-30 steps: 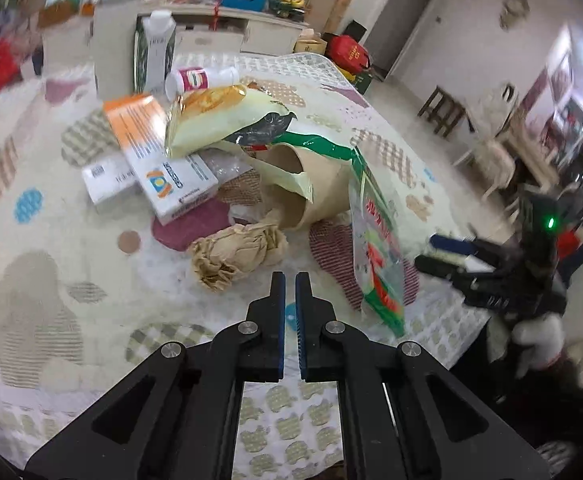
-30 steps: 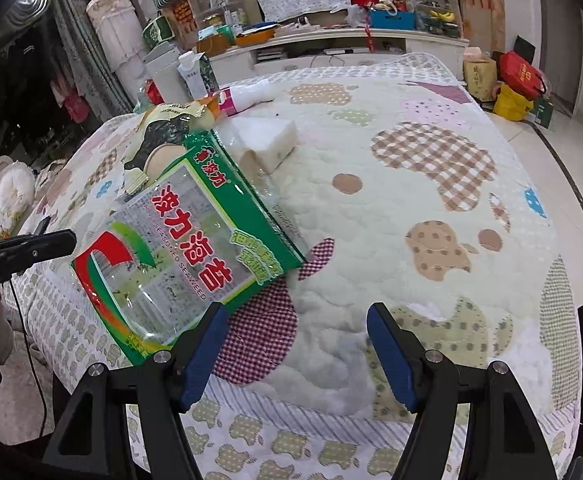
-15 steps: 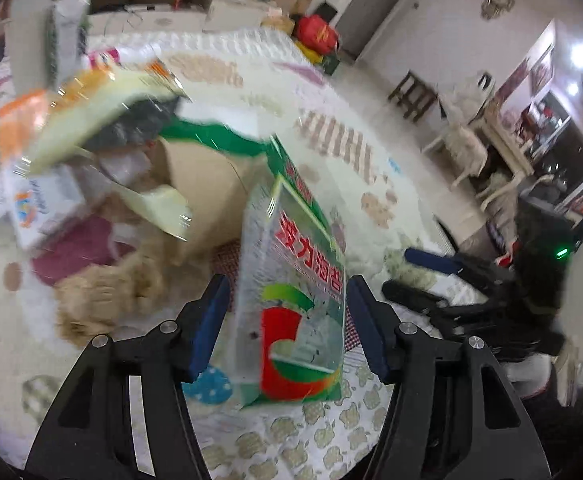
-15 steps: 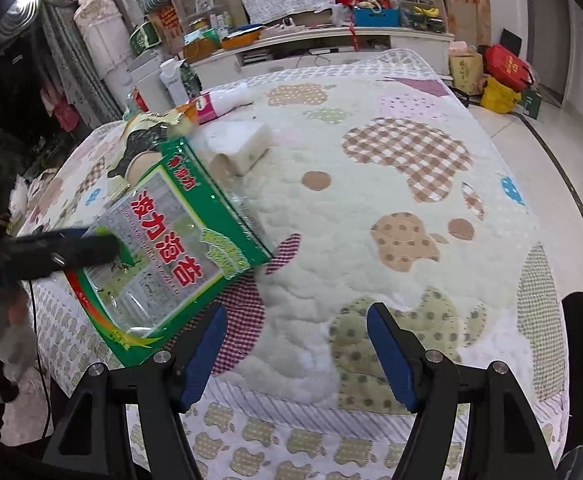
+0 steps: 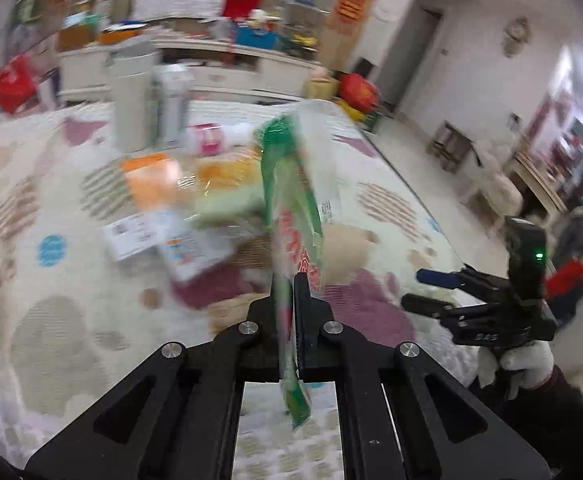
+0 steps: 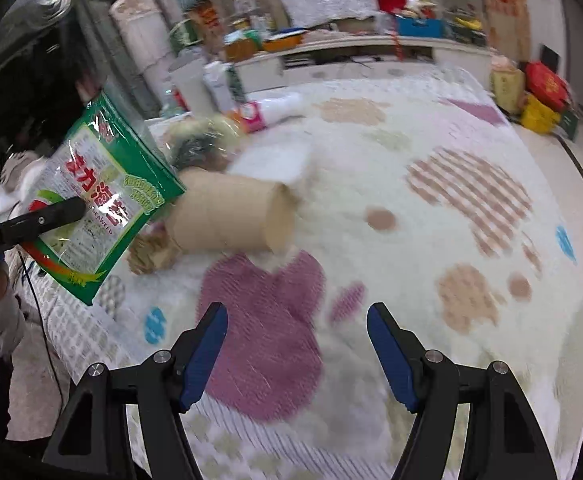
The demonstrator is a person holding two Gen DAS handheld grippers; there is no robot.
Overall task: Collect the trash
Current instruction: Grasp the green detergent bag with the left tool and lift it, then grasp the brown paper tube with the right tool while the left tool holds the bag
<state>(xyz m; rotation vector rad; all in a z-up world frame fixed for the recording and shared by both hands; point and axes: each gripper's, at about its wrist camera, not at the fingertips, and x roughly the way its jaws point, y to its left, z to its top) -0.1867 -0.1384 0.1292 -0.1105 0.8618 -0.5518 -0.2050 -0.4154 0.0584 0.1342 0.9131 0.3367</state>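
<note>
Left hand-held gripper just clamped shut, pinching packet — right hand-held gripper jaws apart, empty.

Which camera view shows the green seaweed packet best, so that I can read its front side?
The right wrist view. There the green seaweed packet faces the camera, lifted off the quilt, its printed front visible. The left wrist view shows it only edge-on and blurred, clamped in the left gripper.

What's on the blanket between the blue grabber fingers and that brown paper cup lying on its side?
Nothing lies there. In the right wrist view, only bare patterned blanket, with a purple patch, stretches from the open right gripper up to the paper cup.
</note>
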